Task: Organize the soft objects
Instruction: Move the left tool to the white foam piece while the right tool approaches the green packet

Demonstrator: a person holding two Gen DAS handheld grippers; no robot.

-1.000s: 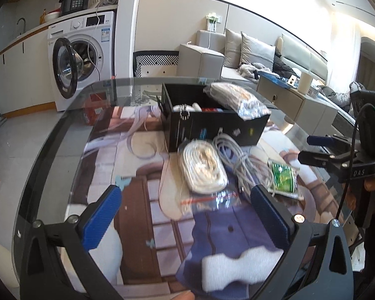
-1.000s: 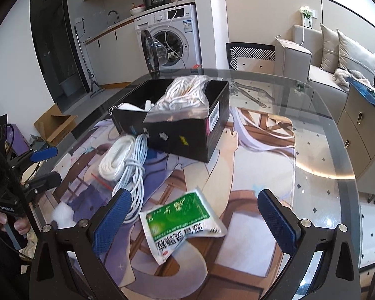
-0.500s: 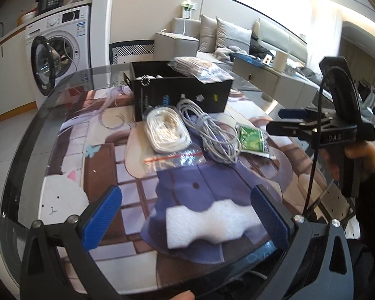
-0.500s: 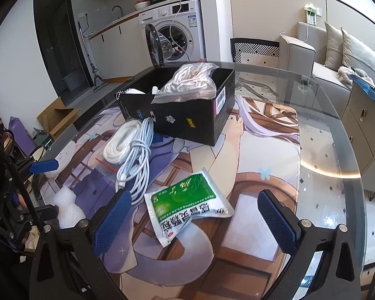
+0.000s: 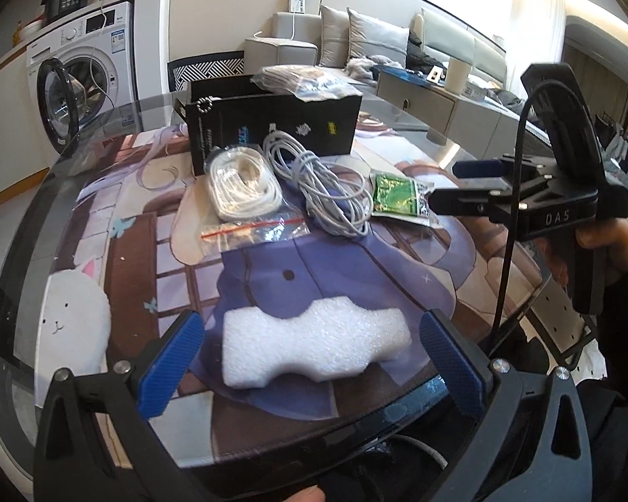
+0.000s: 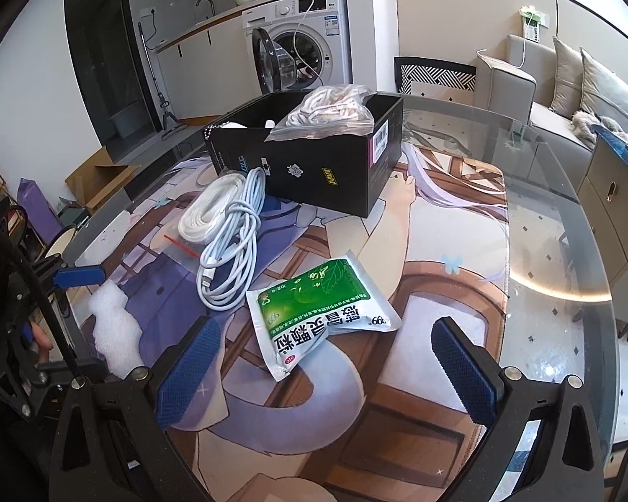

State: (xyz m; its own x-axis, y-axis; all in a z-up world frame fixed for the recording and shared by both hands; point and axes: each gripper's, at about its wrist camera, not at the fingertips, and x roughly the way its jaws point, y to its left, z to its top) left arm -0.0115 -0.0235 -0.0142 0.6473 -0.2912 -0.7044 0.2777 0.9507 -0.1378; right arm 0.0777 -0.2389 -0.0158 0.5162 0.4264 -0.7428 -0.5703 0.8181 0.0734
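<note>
Green sachet [image 6: 320, 299] printed with Chinese characters and "999"; right hand-held gripper [image 6: 320, 370] spread wide above it, empty. "DAS" moulded on that gripper's body. Left hand-held gripper [image 5: 312, 366] wide open, straddling white foam block [image 5: 314, 341] on the worktop [image 6: 557, 251], not touching.

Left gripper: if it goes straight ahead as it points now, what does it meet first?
Most likely the white foam piece, lying on the mat between the open left gripper fingers. Depth is unclear in the fisheye view.
</note>
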